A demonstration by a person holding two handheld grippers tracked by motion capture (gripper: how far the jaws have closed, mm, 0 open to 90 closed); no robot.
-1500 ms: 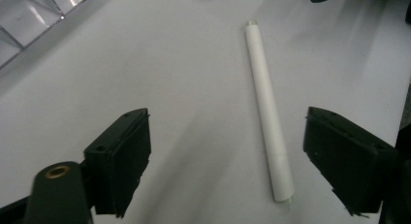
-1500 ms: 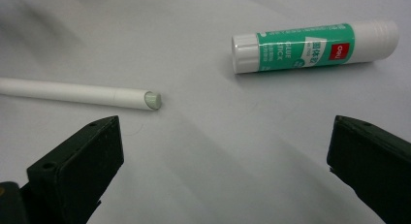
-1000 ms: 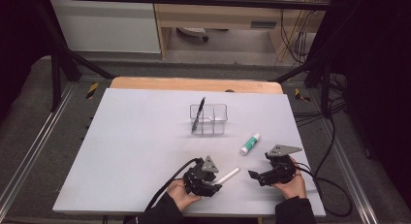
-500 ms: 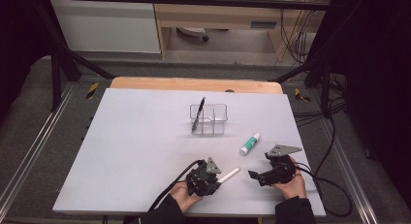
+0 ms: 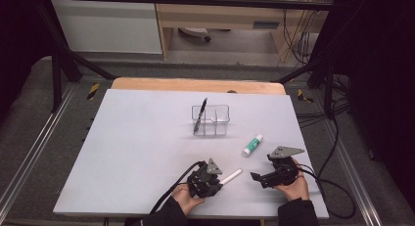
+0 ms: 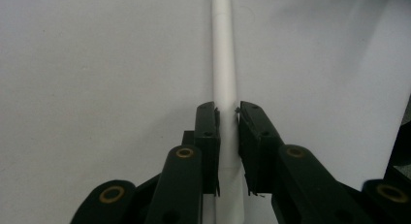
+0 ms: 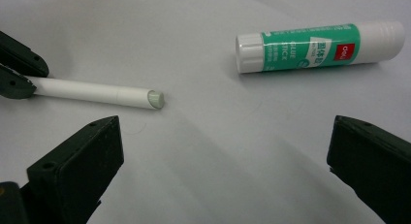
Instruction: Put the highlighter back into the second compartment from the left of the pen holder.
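- Left claw [image 5: 215, 181] clamped on one end of the white pen [image 6: 224, 64], jaws just drawn in around the barrel, which lies flat on the table [image 5: 137, 138] near the front edge and points off to the right.
- Right claw [image 5: 257, 177] gaping wide and empty, resting at the front right of the table, aimed toward the pen's free end [image 7: 155, 98] and the glue stick [image 7: 320, 45].
- Likely to go wrong: grip sits close to the very tip of the barrel, so a lift could let the long free end droop or swivel between the pads.
- Also possible: smooth round barrel rolling or slipping out if the squeeze is light, landing back on the table.
- Swinging the pen toward the clear organizer [image 5: 215, 119] could clip the glue stick just beyond it, or knock the light plastic box when aiming for a compartment.
- Black pen [image 5: 199, 116] already leaning in the left compartment; crowding that slot could tip it out.
- Count: two pens (one white, one black), one glue stick, one clear organizer, two claws.
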